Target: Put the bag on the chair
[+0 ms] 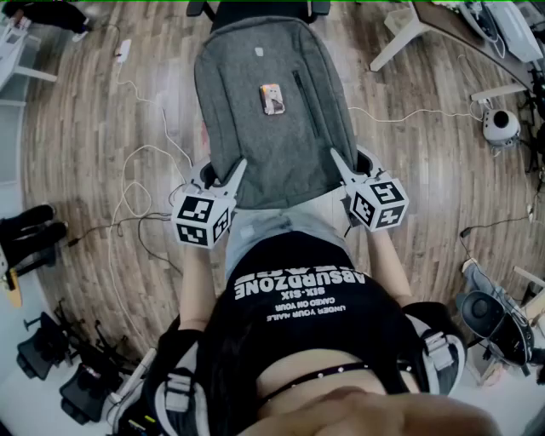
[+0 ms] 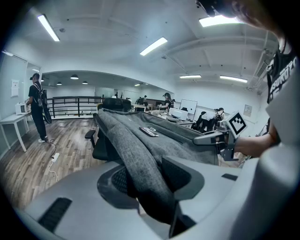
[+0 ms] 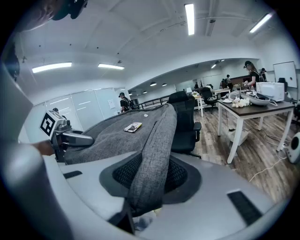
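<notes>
Wood floor underfoot: a black office chair stands on it, with loose white cables, a power strip, 2 dark shoes and a round white device lying about.

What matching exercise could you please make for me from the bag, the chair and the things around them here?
Things:
1. bag
2. small flat item
3. left gripper
4. chair

Places and states:
A. black, at the bag's far end
B. grey, stretched out flat
C. lying on top of the bag
D. shut on the bag's near left corner

Pairs: 1-B, 2-C, 3-D, 4-A
</notes>
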Demonstrator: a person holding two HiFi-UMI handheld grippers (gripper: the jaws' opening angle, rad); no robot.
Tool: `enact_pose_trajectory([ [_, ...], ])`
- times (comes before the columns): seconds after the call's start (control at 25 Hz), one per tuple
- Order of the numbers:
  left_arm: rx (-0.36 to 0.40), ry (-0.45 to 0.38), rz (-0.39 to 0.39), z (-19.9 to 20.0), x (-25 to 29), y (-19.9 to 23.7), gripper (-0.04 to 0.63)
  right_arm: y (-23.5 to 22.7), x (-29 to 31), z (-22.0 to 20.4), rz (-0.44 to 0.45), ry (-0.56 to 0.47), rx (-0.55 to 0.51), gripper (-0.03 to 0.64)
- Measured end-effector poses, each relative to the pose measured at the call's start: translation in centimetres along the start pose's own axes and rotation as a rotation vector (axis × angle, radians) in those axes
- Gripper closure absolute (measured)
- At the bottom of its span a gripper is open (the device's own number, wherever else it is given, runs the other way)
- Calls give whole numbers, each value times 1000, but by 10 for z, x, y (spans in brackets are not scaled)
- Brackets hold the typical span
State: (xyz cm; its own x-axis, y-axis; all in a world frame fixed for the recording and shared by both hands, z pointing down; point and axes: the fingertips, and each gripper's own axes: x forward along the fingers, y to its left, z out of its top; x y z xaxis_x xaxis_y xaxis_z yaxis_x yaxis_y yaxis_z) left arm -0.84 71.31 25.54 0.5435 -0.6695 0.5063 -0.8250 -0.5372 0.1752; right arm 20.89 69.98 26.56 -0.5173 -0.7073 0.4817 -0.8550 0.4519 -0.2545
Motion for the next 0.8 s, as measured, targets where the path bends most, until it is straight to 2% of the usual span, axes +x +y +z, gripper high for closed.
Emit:
enact_pose_trajectory([
  [0.24, -21, 11, 6, -4, 8, 6, 430, -5, 12, 0, 8, 19, -9, 483],
  [0.44, -38, 10, 9, 2, 24, 30, 430, -10, 39, 11, 18, 37, -14, 485],
  [0.6, -57, 18, -2, 14, 44, 63, 430, -15, 73, 30, 11, 56, -11, 485],
  [0.8, -65, 12, -30, 48, 80, 122, 430, -25, 133, 73, -17, 69, -15, 485],
])
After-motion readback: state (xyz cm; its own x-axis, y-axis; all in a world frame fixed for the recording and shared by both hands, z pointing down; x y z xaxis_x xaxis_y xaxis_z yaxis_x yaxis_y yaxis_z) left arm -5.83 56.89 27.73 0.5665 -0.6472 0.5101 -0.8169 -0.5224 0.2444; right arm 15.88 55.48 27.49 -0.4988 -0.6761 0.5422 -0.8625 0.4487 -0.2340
